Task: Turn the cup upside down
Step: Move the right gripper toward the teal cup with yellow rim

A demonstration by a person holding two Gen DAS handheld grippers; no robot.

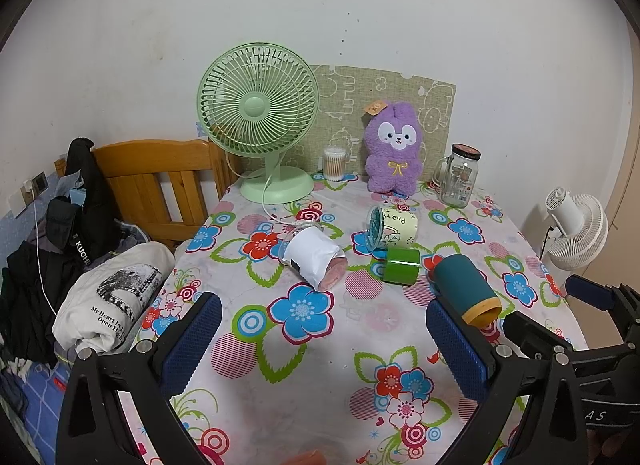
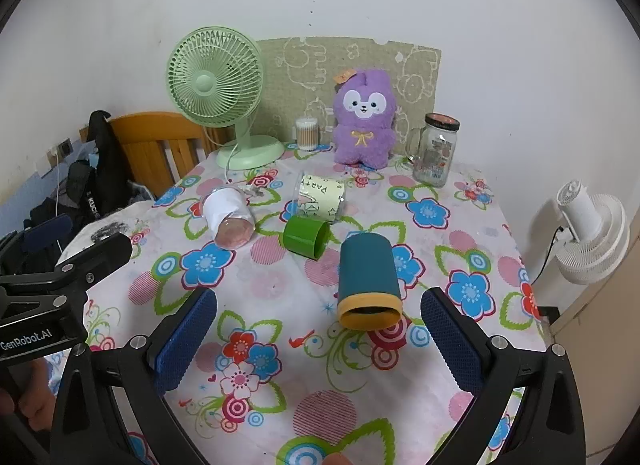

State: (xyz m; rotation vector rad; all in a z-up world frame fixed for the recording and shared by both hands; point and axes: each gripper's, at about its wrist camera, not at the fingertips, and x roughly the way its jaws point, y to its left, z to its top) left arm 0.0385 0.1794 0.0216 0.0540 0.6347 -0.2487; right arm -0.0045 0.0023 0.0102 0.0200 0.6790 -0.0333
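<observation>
Several cups lie on their sides on the floral tablecloth. A teal cup with a yellow rim lies nearest, mouth toward the cameras. A green cup, a white-wrapped clear cup and a yellow "party" cup lie farther back. My left gripper is open and empty, with the teal cup just beyond its right finger. My right gripper is open and empty, with the teal cup's mouth between its fingers, just ahead of the tips. Neither touches a cup.
A green desk fan, a cotton-swab jar, a purple plush and a glass mason jar stand at the table's back. A wooden headboard and piled clothes lie left; a white fan stands right.
</observation>
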